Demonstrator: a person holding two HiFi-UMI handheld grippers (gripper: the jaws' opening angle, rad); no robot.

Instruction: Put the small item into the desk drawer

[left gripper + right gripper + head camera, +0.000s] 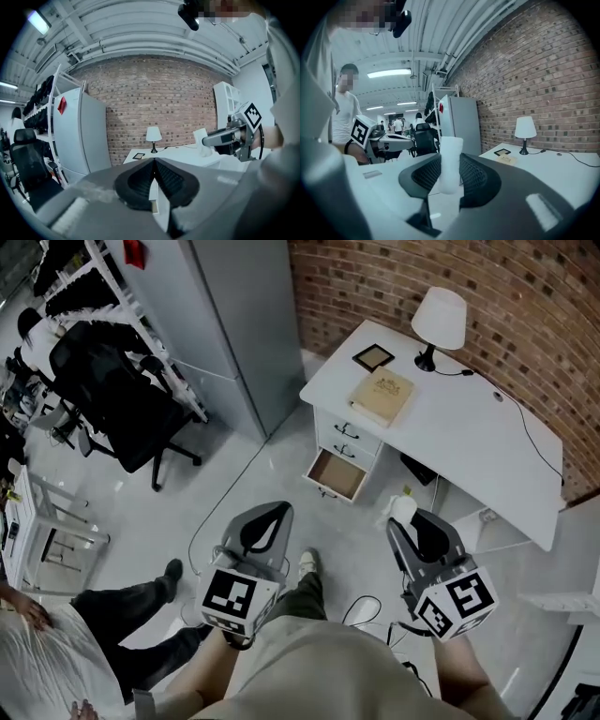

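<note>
My right gripper (413, 521) is shut on a small white cylindrical item (403, 509), which stands upright between the jaws (449, 159). It hangs in the air short of the white desk (450, 427). The desk's lowest drawer (337, 474) is pulled open, ahead and to the left of that gripper, and its wooden bottom shows. My left gripper (270, 514) is held level beside the right one, shut with nothing between its fingers (153, 162). The left gripper view also shows the right gripper (220, 138) carrying the white item (202, 142).
On the desk are a white lamp (440, 321), a tan book (382, 396) and a dark framed picture (373, 356). A brick wall runs behind it. A grey cabinet (234, 315) and a black office chair (127, 404) stand to the left. A seated person's legs (141, 606) lie at lower left.
</note>
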